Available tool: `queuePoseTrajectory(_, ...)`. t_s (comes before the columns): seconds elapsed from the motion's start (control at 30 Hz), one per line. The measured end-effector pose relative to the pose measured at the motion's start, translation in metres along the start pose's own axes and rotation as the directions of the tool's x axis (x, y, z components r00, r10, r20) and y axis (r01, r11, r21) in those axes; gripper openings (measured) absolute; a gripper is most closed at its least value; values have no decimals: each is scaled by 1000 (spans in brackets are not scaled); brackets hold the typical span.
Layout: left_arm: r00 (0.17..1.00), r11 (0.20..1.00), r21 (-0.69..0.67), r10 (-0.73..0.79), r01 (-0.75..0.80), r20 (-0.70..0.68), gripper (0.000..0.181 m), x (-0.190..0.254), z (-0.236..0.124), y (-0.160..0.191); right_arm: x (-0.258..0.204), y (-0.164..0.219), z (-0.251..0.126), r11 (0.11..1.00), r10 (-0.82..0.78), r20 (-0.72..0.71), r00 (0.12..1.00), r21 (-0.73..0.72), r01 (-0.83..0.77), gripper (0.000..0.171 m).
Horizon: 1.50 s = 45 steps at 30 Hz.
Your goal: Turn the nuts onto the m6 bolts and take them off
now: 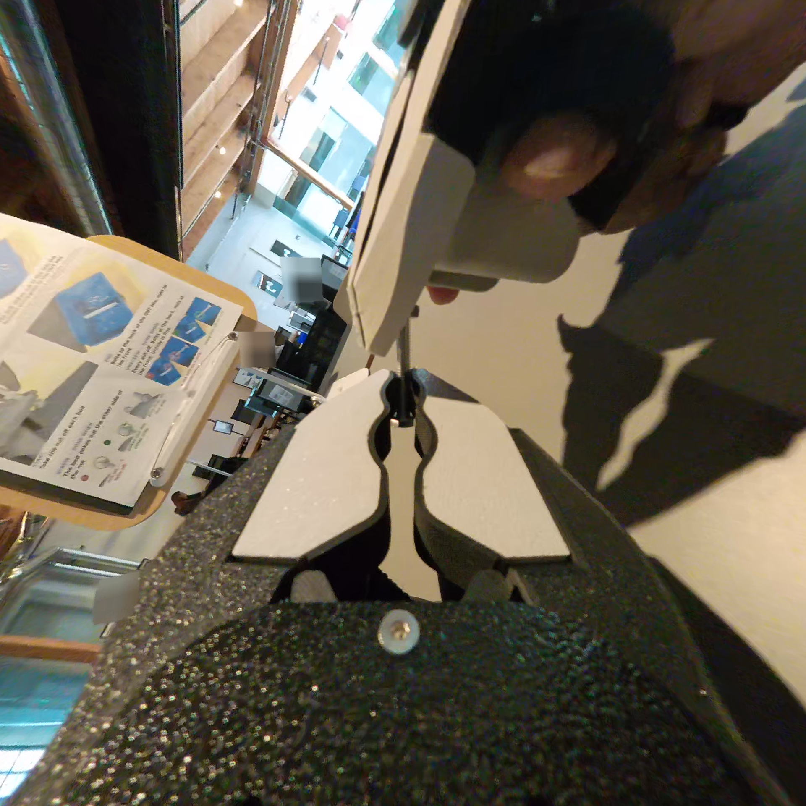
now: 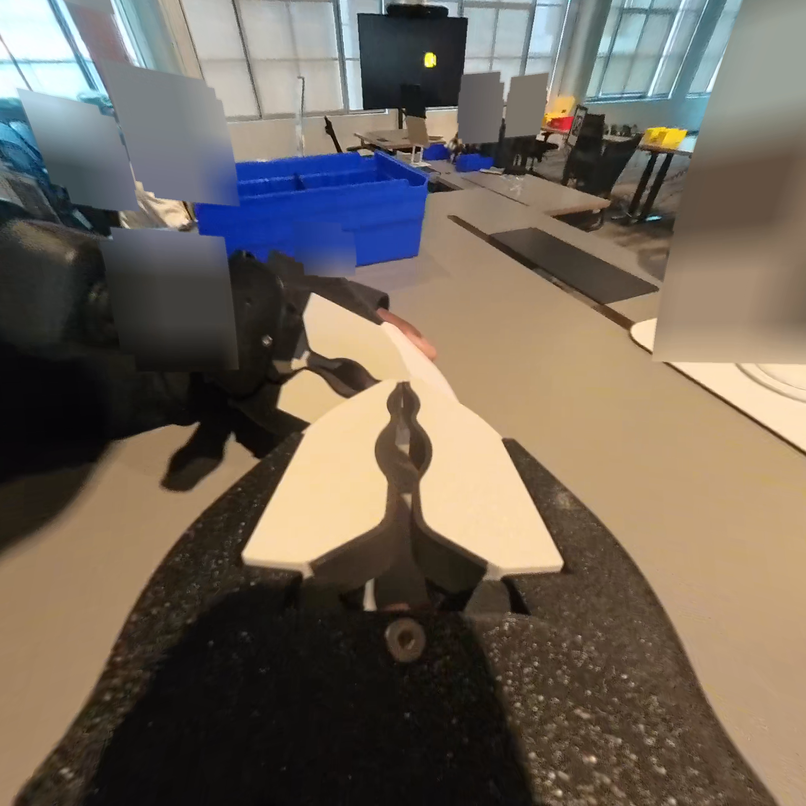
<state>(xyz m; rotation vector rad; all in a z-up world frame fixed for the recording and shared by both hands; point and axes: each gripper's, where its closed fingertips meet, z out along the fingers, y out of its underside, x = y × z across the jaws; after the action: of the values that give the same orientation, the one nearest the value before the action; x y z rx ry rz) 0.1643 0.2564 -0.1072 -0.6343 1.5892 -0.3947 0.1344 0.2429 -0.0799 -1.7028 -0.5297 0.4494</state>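
In the left wrist view my left gripper [image 1: 403, 392] is shut at its tips on a small black nut [image 1: 402, 403]. The nut sits on a silver threaded m6 bolt [image 1: 403, 354]. The bolt runs up into the tips of my right gripper [image 1: 376, 342], which comes in from above, held by a hand [image 1: 562, 161]. In the right wrist view my right gripper [image 2: 399, 386] is shut; what it holds is hidden between the fingers. My left gripper [image 2: 405, 362] meets it tip to tip from the left, above the grey table [image 2: 567, 458].
A printed instruction sheet on a wooden board [image 1: 109, 370] stands to the left. A blue bin [image 2: 314, 205] sits at the back of the table, a black mat [image 2: 575, 261] to its right, and a white board [image 2: 741, 392] at the right edge. Left and right tips are no more than a few centimetres apart.
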Motion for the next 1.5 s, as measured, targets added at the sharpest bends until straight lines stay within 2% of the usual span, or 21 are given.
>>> queuePoseTrajectory(0.17, 993, 992, 58, -114, 116, -42, 5, 1, -3, -5, -1, -7, -12, 984, -169, -3, 986, 55, 169, 27)
queuePoseTrajectory(0.33, 918, 910, 197, -316, 365, -240, 5, 12, -11, -28, -13, -11, -25, 969, -203, 125, 971, 168, 181, 30)
queuePoseTrajectory(0.43, 866, 850, 242, -387, 468, -317, 5, 13, -16, -40, -23, -13, -28, 960, -233, 174, 957, 199, 198, 30)
queuePoseTrajectory(0.53, 830, 809, 268, -413, 523, -376, 5, 15, -20, -49, -26, -14, -28, 957, -242, 176, 954, 205, 205, 30)
queuePoseTrajectory(0.67, 817, 787, 284, -431, 548, -383, 5, 13, -21, -53, -32, -16, -28, 955, -242, 194, 951, 221, 198, 27)
queuePoseTrajectory(0.87, 845, 809, 277, -432, 518, -315, 5, 9, -16, -49, -23, -22, -23, 961, -205, 112, 972, 213, 178, 11)
queuePoseTrajectory(1.03, 895, 860, 249, -419, 445, -153, 5, -5, -10, -39, -10, -26, -16, 975, -98, 15, 995, 203, 93, 10)
queuePoseTrajectory(1.17, 964, 964, 126, -246, 234, 98, 5, -19, -5, -23, 6, -24, -10, 983, 67, -133, 989, 181, -42, 10)
queuePoseTrajectory(1.27, 972, 982, 91, -180, 168, 149, 5, -22, -5, -23, 8, -26, -11, 956, 219, -163, 962, 235, -178, 10)
queuePoseTrajectory(1.37, 963, 961, 120, -258, 248, 75, 5, -17, -4, -26, 1, -36, -14, 955, 161, -100, 982, 267, -130, 28)
queuePoseTrajectory(1.43, 935, 917, 180, -350, 355, -61, 5, -7, -6, -35, 1, -40, -19, 965, 68, -82, 994, 257, -45, 35)
queuePoseTrajectory(1.5, 878, 853, 223, -433, 472, -204, 5, 1, -9, -44, -7, -41, -23, 970, -26, -5, 1000, 243, 26, 36)
